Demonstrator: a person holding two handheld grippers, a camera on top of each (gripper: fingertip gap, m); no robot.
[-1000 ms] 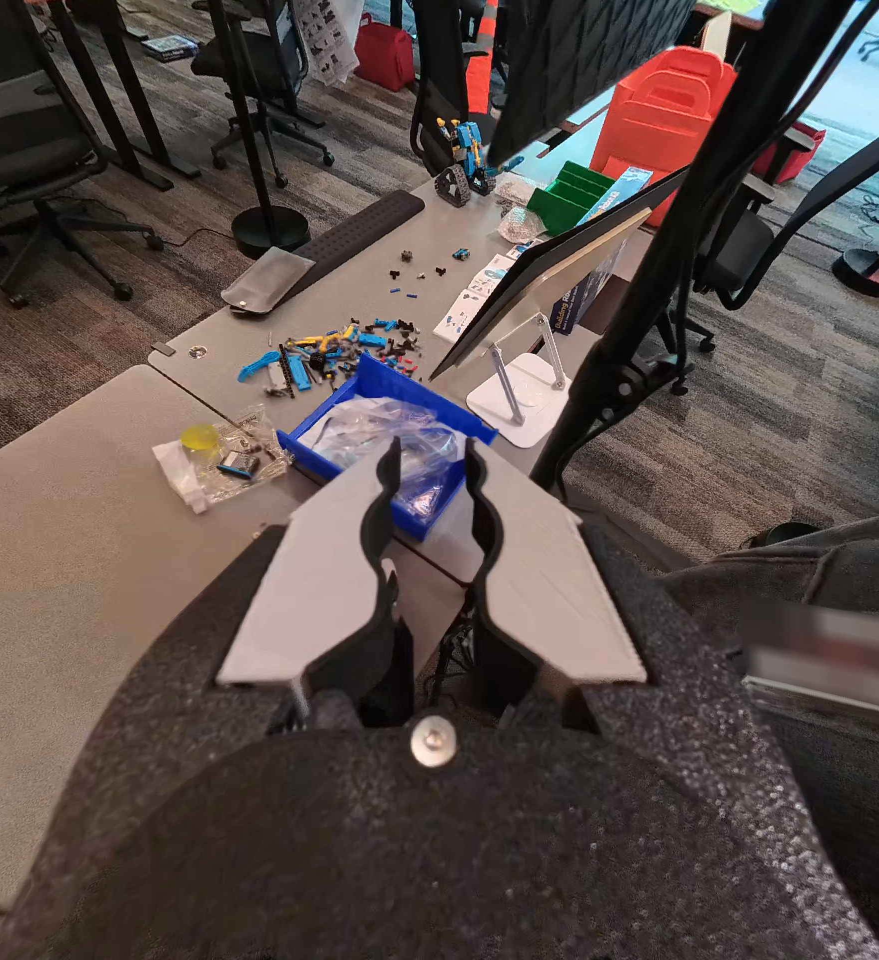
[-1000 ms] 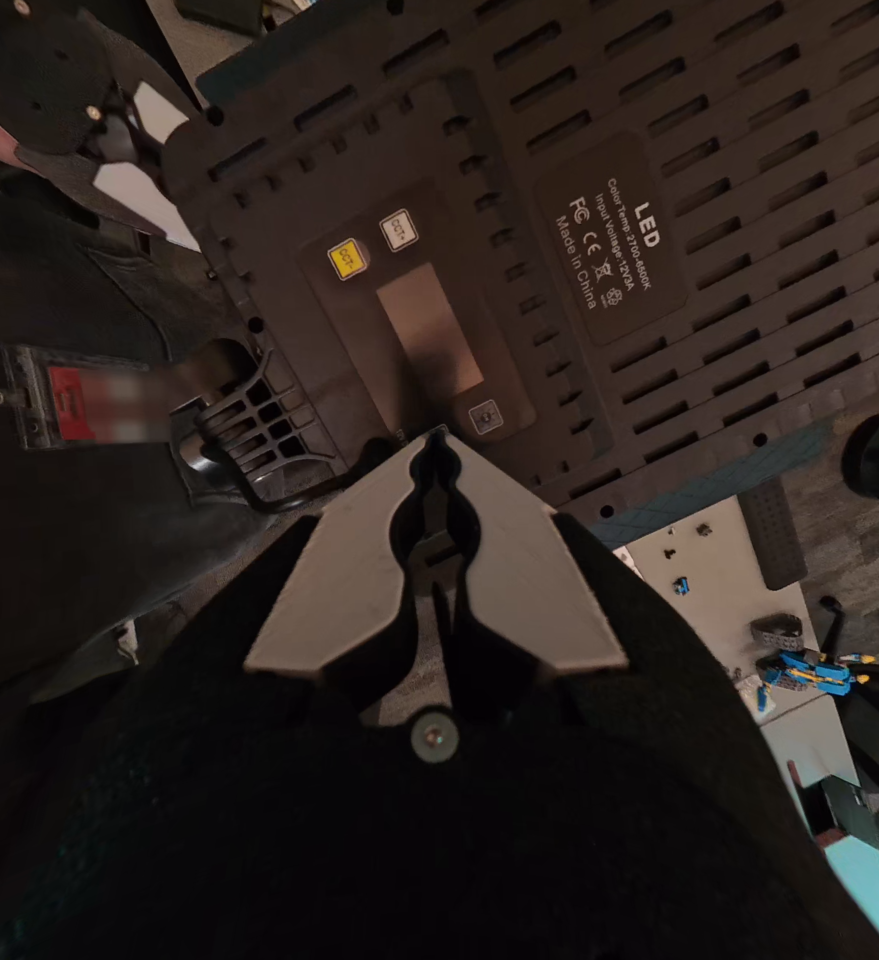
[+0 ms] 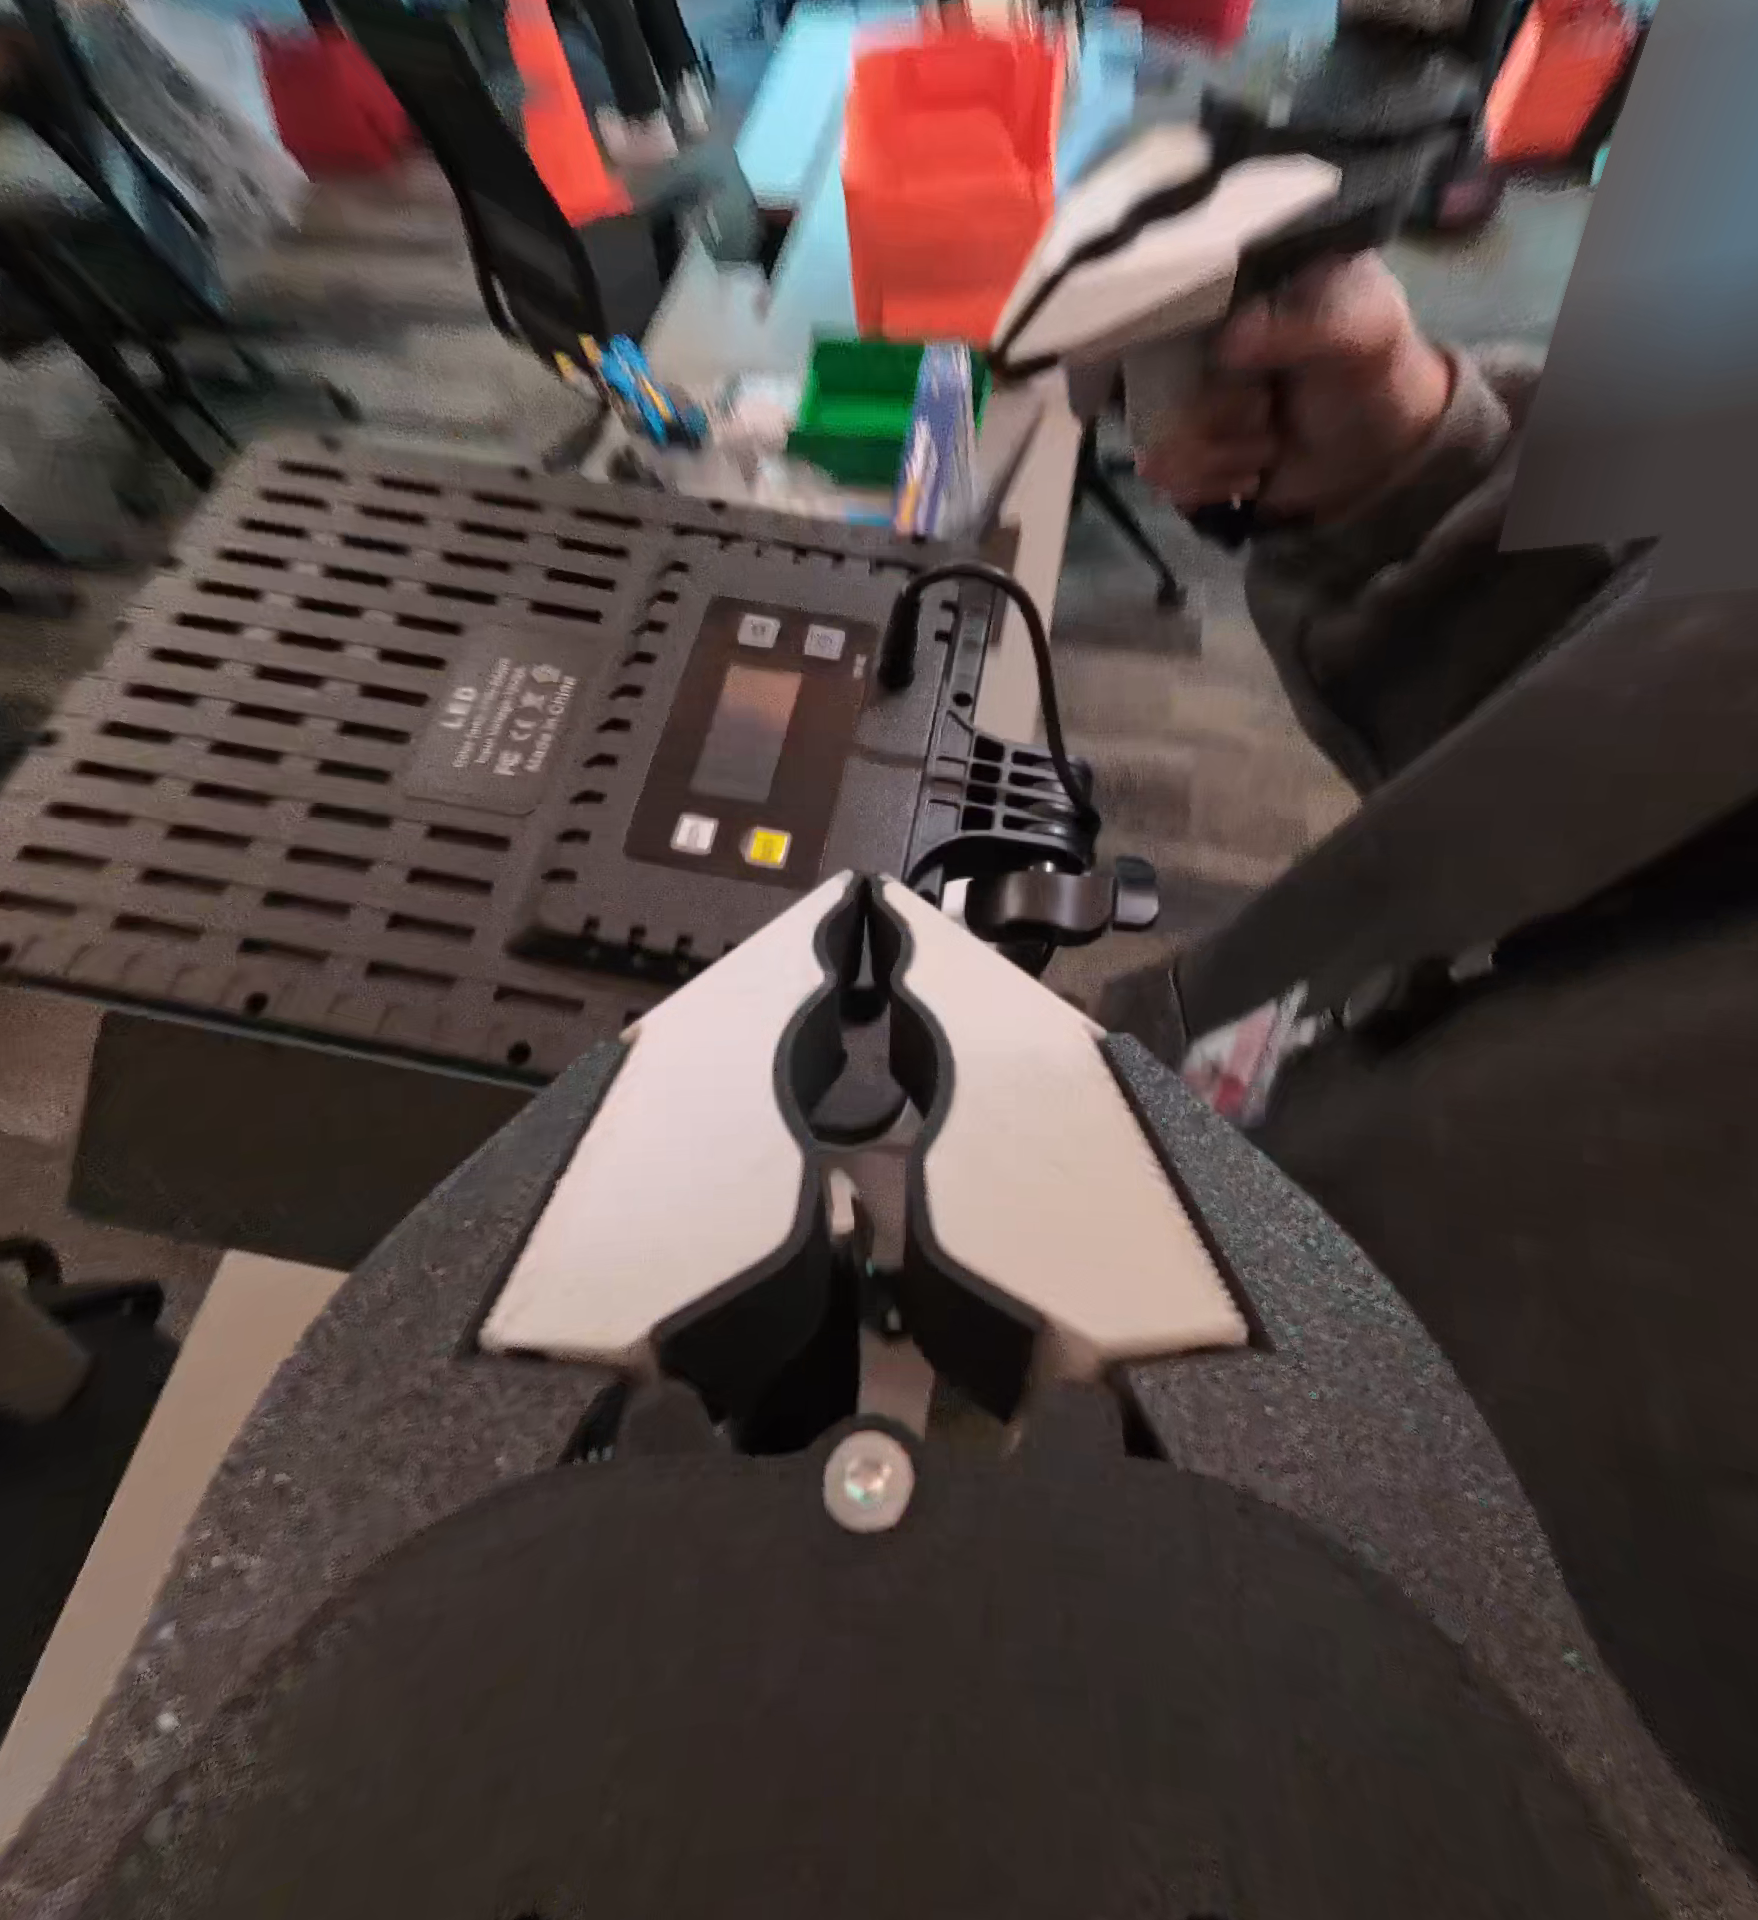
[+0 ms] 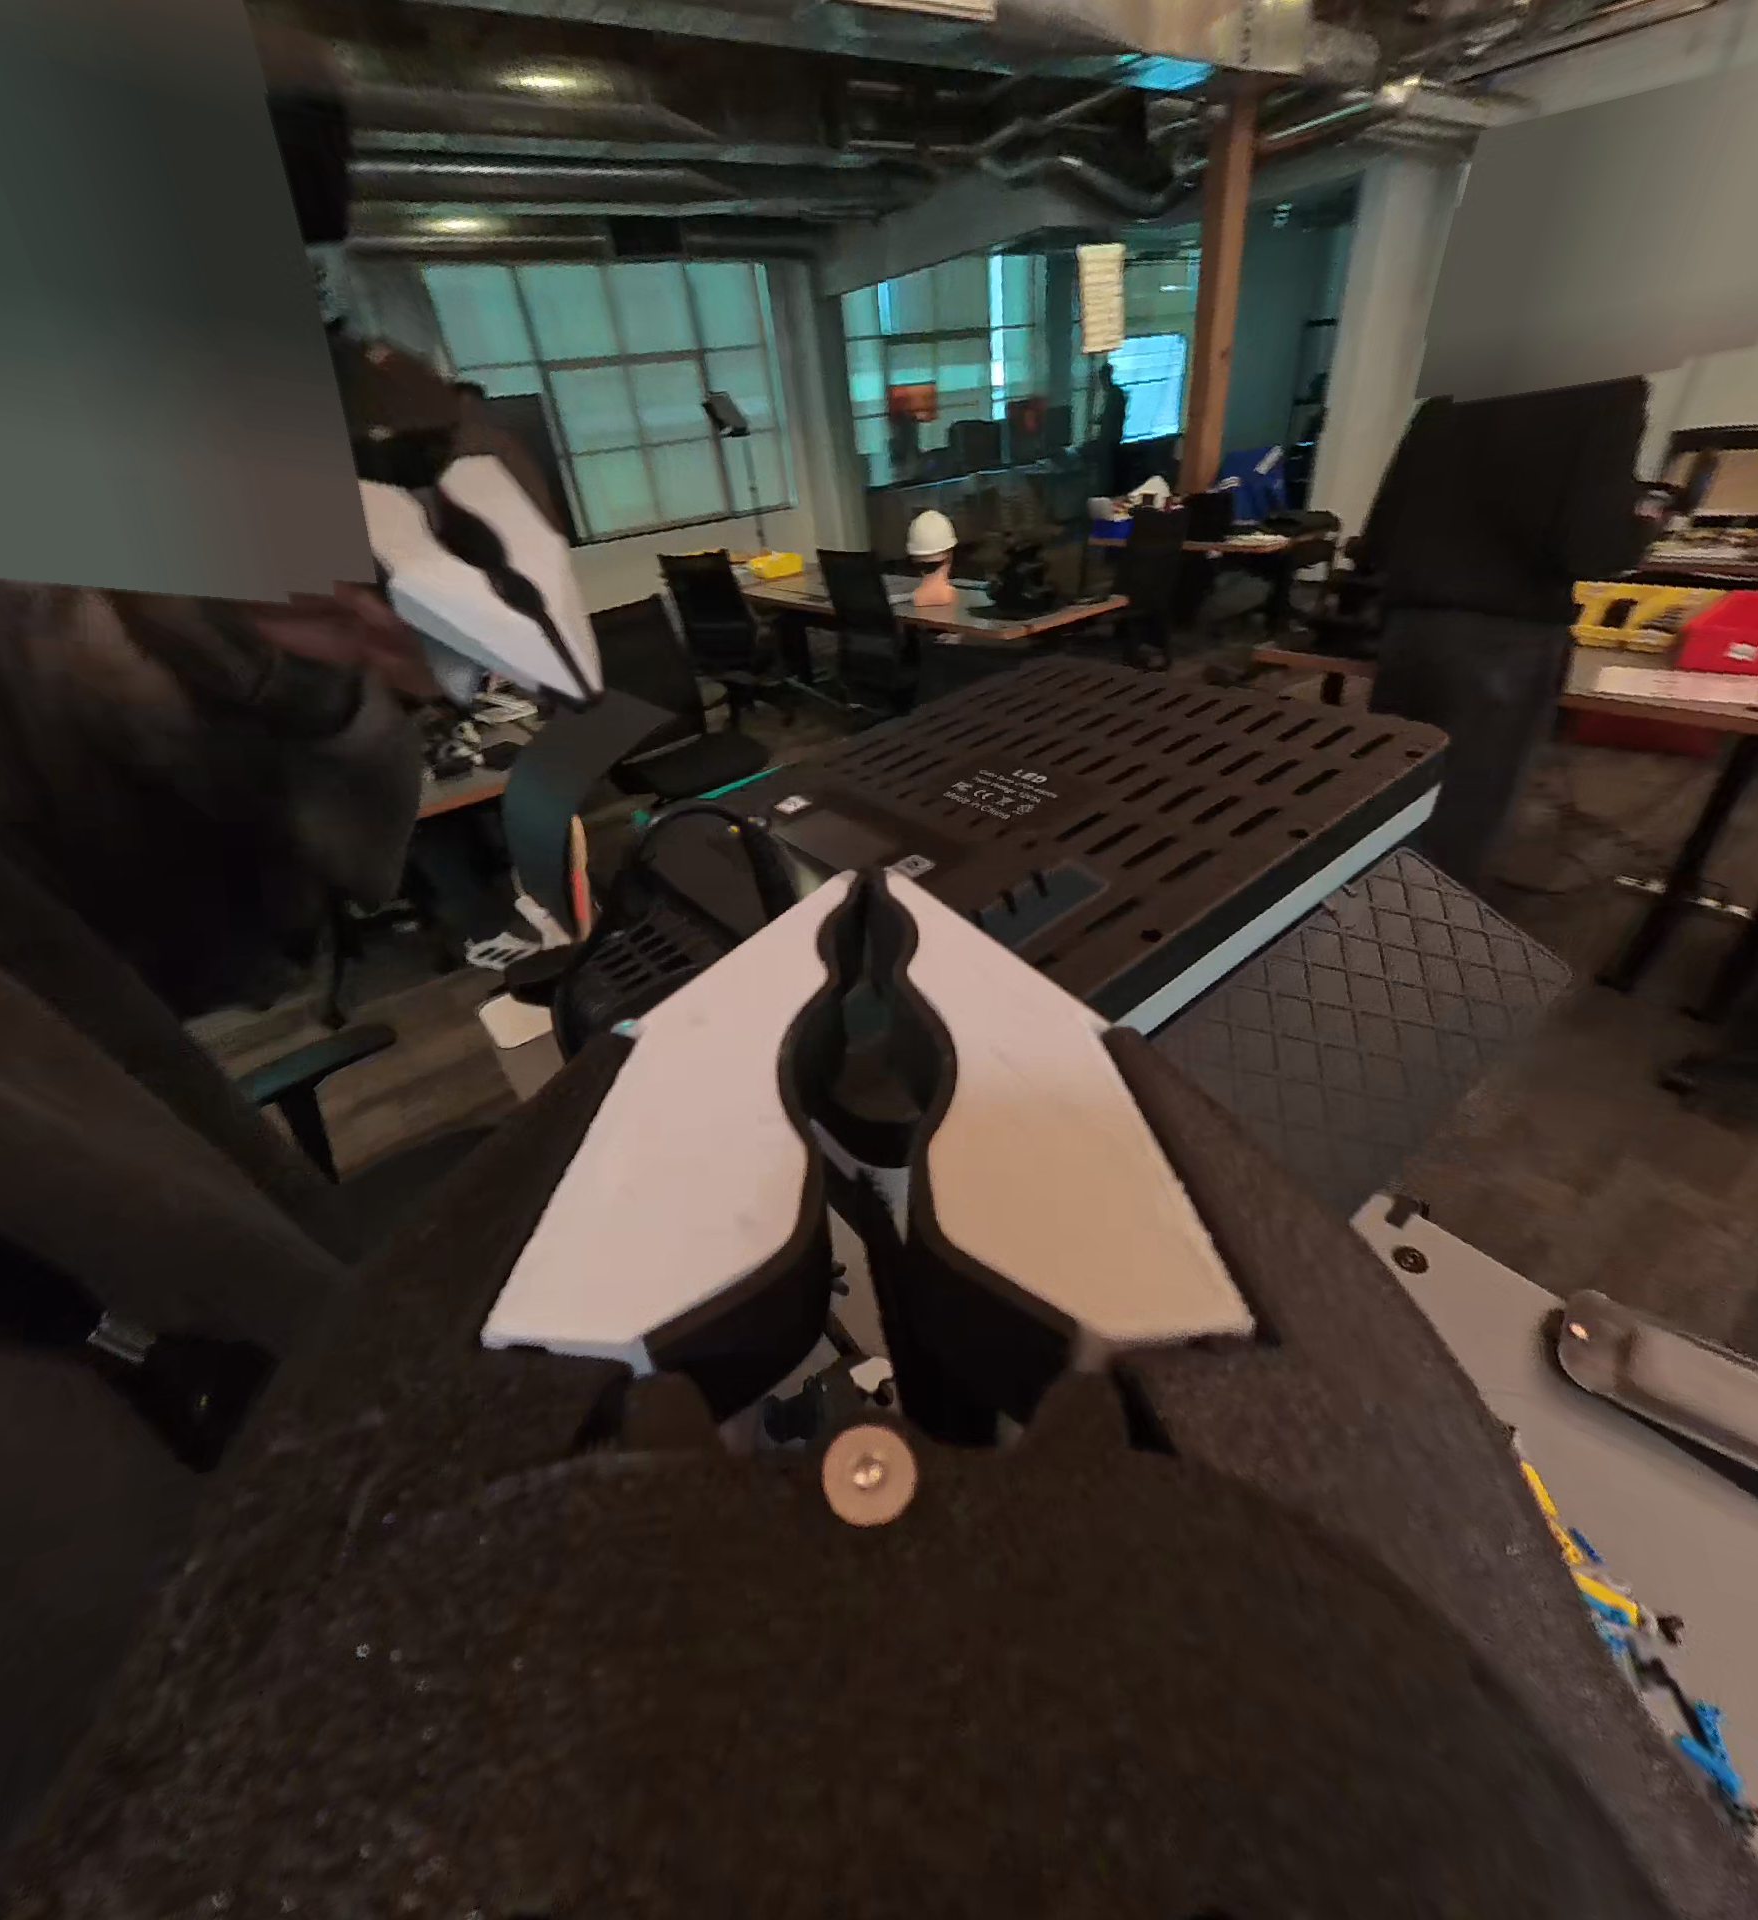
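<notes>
The worktop (image 4: 1675, 1455) is a pale grey slab at the lower right of my right wrist view, with a clear plastic pouch (image 4: 1706, 1392) lying on it and small blue and yellow building pieces (image 4: 1623, 1621) scattered along its near edge. Above it hangs the black LED light panel (image 3: 335, 727), its slotted back turned up toward both cameras and lying close to flat. In the left wrist view I can see its dark little screen (image 3: 747, 732) set in a control plate, with a yellow button (image 3: 766, 847) at the near corner. A black mounting bracket (image 3: 1010, 790) juts from the panel's edge, a thin black cable (image 3: 1020, 623) loops over it, and a knob (image 3: 1062, 899) sits at its foot.

My left gripper (image 3: 862, 888) is pressed together at the tips with nothing between them, just short of the panel's near edge and beside the knob; I cannot tell whether it touches. My right gripper (image 4: 870, 883) is likewise closed on nothing, its tips just over the panel's control plate near the bracket. From the left view the right gripper shows blurred up high, gripped by my hand (image 3: 1311, 416).

Farther off are a green bin (image 3: 854, 416) and an orange container (image 3: 948, 177), both blurred.
</notes>
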